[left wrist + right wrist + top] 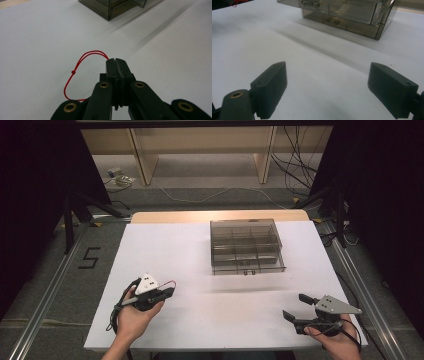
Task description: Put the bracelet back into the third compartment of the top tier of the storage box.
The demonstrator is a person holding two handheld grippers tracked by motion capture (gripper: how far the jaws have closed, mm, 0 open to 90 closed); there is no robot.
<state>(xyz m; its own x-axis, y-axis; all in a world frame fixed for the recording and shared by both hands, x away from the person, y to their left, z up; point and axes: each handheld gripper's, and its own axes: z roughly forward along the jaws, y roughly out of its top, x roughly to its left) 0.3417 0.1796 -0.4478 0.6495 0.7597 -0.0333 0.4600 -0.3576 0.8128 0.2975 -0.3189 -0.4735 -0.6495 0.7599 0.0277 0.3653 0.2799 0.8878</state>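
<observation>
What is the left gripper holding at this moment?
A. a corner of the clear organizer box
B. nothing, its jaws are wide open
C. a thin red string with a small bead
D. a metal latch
C: the left gripper is shut on the red string, which loops out beside its jaws.

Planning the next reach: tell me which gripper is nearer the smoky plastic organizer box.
Roughly equal. Left gripper, shut on a red string, sits left of the organizer box; right gripper, open, sits right.

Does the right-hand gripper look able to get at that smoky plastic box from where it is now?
Probably yes. The right gripper is open, and only bare white table lies between it and the compartment box. The left gripper, shut on a red string, sits well off to the side.
</observation>
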